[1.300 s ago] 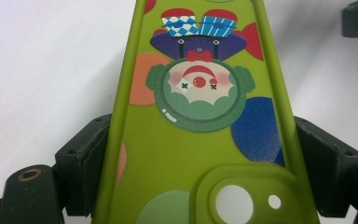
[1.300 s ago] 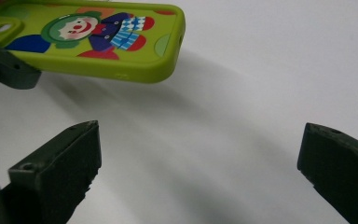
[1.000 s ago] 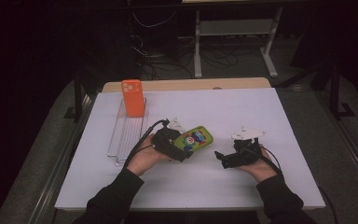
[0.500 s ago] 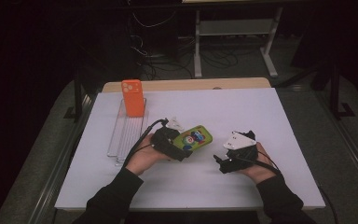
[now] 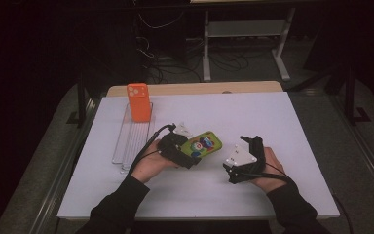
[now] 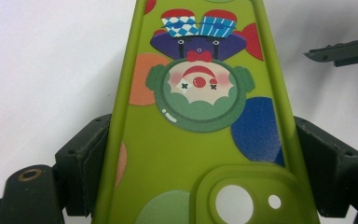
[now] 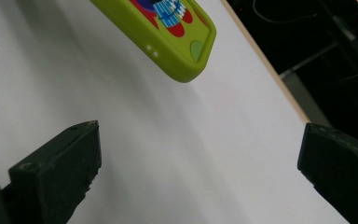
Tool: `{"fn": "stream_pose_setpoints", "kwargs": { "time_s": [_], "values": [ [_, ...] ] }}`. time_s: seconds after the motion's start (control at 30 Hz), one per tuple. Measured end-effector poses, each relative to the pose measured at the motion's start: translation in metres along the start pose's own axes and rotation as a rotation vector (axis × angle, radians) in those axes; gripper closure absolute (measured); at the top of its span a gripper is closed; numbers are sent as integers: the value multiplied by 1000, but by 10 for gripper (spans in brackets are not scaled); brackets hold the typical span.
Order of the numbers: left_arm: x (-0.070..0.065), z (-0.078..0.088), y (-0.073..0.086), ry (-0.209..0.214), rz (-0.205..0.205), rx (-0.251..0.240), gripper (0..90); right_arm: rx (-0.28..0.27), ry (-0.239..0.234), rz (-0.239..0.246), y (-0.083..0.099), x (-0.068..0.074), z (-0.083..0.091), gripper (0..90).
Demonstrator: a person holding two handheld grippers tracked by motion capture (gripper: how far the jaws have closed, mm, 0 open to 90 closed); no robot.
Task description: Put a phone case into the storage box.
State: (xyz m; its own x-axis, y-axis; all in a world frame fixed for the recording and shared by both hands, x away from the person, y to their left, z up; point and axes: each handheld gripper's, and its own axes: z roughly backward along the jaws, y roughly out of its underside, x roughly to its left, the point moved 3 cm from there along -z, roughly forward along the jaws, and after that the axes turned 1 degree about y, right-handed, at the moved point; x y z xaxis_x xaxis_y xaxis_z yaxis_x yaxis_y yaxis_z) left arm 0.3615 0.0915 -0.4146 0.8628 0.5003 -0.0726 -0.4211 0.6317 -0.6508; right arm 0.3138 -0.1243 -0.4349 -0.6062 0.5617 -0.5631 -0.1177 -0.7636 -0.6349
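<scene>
green case clamped in left tongs, right tongs turned toward it

green silicone phone case [image 5: 202,145] sits gripped across its width by the left gripper [image 5: 185,152]; in the left gripper view both pads press the case's long edges [image 6: 200,140], clown print facing up, camera cutout nearest the lens. case is held just above the white table [image 5: 272,117], right of the clear rack [image 5: 126,146] that carries the orange phone [image 5: 139,101] upright at its far end.

change over the last second: left hand and case unmoved. right gripper [image 5: 236,163] has rotated in place, its grey plate now facing up and its jaws pointing more toward the case than before. judgement: a handover or two-handed regrip is being set up, not yet begun.

right tongs: jaws stand wide apart, nothing between them [image 7: 196,158]. in the right gripper view the case's free end [image 7: 168,32] hangs ahead and above-left of the jaws, clearly apart from both. right tongs need to advance and centre before closing on that end.
</scene>
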Motion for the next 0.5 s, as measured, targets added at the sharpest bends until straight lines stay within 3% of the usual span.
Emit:
{"fn": "stream_pose_setpoints", "kwargs": {
  "time_s": [0.1, 0.17, 0.23, 0.33, 0.37, 0.4, 0.43, 0.47, 0.5],
  "values": [
    [-1, 0, 0, 1, 3, -4, 155, -6, 47, 74, -3, 4, 1, 0],
    [-1, 0, 0, 2, 2, -4, 155, -8, 56, 83, -4, 5, 1, 0],
    [0, 0, 0, 1, -3, 3, 155, -12, 81, 120, -6, 7, 2, 0],
    [-1, 0, 0, 5, 7, 1, 155, -14, 134, 229, -7, 9, 2, 0],
    [-1, 0, 0, 5, 7, 1, 155, -14, 134, 229, -7, 9, 2, 0],
    [-1, 0, 0, 3, 4, -1, 155, -8, 171, 289, -8, 10, 2, 0],
    [1, 1, 1, 3, -19, 23, 155, -8, 171, 289, -8, 10, 2, 0],
    [1, 2, 1, 4, -20, 28, 155, -12, 217, 362, -8, 12, 1, 0],
    [1, 2, 1, 4, -20, 28, 155, -11, 225, 375, -9, 13, 1, 0]
  ]
}}
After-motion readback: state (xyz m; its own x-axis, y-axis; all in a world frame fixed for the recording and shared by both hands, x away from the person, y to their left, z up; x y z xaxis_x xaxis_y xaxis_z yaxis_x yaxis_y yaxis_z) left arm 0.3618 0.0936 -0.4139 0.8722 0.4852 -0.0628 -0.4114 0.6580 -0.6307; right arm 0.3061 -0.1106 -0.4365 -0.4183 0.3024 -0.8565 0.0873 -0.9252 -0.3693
